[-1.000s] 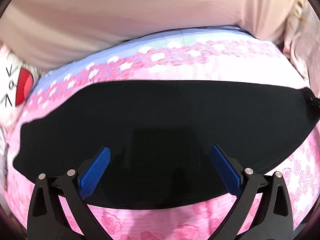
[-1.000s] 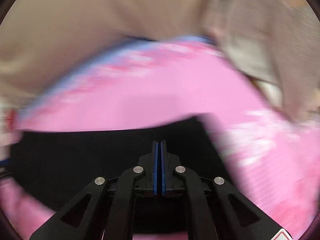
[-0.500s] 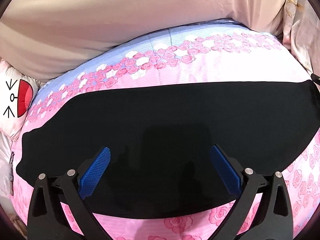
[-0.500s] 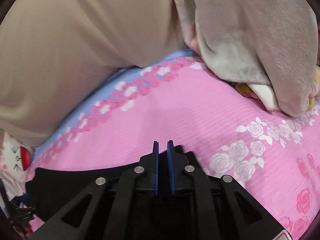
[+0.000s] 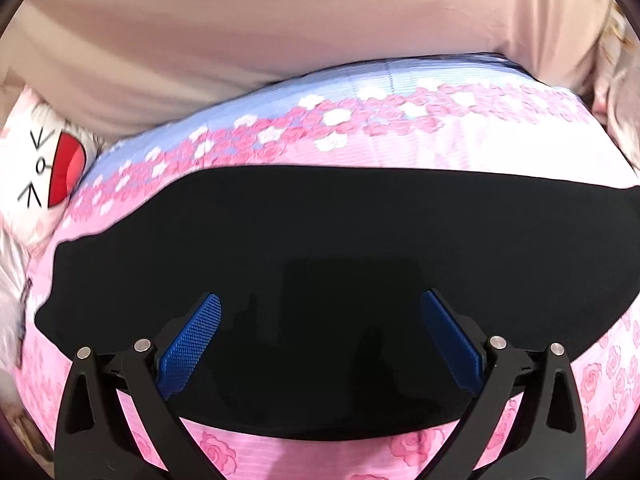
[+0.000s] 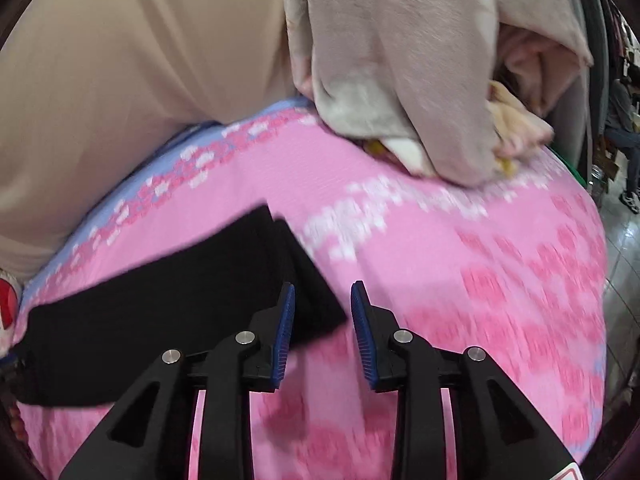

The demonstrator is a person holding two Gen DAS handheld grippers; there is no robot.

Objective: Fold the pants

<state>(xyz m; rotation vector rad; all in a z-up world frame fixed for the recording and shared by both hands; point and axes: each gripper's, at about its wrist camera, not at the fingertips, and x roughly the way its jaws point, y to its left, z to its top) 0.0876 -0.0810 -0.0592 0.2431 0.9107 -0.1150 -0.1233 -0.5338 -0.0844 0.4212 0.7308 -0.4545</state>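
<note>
The right gripper (image 6: 322, 300) has its jaws a little apart and opening, with nothing pinched between the ribbed blue pads (image 6: 285, 330) — the near corner of the black pants (image 6: 168, 300) lies just beyond and between their tips, and the left pad overlaps the dark cloth in view, though contact cannot be told. The left gripper (image 5: 320, 316) holds its jaws wide apart and empty, its knurled blue pads (image 5: 192, 344) poised over the middle of the pants (image 5: 320, 264); whether they touch the fabric cannot be told. The pants lie flat as a long, smooth, matte black band across the bed, its edges clean and its right end squared off with a second layer showing. Under them spreads a bedsheet (image 5: 420, 148) of finely ribbed pink cloth printed with roses, edged by a pale blue strip with white flowers. Behind it hangs a smooth beige cloth (image 5: 280, 40) — at the far right a soft, fuzzy grey-beige blanket (image 6: 420, 80) is heaped on the sheet, and at the far left sits a white pillow (image 5: 36, 168) with a red cartoon mouth.
</note>
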